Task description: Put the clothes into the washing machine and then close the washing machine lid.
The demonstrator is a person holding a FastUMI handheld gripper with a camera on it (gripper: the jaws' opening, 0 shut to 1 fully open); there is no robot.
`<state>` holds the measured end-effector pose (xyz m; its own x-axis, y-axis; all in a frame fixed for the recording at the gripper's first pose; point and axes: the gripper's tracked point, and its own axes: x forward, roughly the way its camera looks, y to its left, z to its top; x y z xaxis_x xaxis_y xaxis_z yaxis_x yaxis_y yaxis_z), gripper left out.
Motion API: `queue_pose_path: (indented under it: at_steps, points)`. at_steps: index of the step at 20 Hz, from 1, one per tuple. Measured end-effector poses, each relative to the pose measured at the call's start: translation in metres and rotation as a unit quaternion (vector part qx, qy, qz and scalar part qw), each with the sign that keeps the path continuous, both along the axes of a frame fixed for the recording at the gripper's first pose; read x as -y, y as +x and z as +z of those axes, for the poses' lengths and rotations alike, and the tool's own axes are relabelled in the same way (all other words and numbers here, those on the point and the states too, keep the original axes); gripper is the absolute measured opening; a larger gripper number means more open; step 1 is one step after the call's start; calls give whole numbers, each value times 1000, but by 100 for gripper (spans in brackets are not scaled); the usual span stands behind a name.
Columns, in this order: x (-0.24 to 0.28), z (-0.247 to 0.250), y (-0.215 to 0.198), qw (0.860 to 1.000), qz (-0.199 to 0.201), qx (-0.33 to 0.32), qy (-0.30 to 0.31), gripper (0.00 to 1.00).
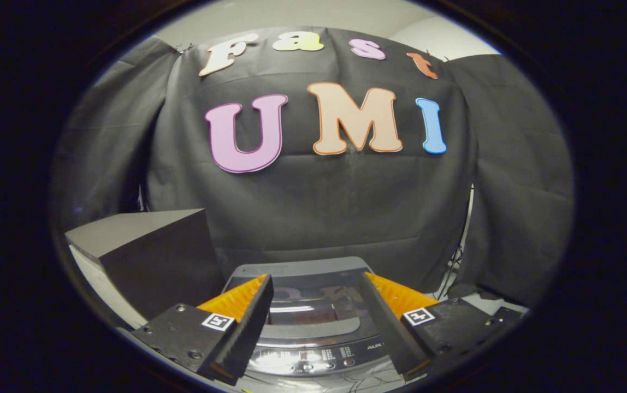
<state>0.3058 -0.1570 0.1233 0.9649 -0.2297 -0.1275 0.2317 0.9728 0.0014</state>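
Washer (313, 322) sits low, just ahead of & partly between the jaws (316, 316), lid (313, 305) down & shut w/ a dark glossy window reflecting the room. Control strip along its near edge has a row of small buttons & tiny white print, too small to read. One bit of writing near the strip's right end looks like "AUX", cut off by the right finger, so can't be sure of the rest. Each finger carries a small square black-&-white marker tag on its base.

Jaws are wide apart, nothing between them, not touching the washer as far as can be told; they hover above the lid w/ the window showing in the gap. Ridged pads (234, 300) face inward on both sides.

Left of the washer, close beside it, stands a dark box (149, 251) w/ a flat grey top, taller than the washer. Behind everything hangs the black cloth wall (319, 218). Right of the washer, low down, some thin cables (455, 262) run down by the cloth. No clothes to point at from this angle
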Motion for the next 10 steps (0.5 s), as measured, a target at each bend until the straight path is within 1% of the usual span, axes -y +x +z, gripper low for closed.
queue_pose_path:
  at_steps: [2, 4, 10]
  points:
    - [-5, 5, -15, 1000, 9, -10, -8, 97]
    - [-8, 18, -30, 1000, 18, 3, -6, 97]
    - [-8, 36, -68, 998, 37, 35, 48, 97]
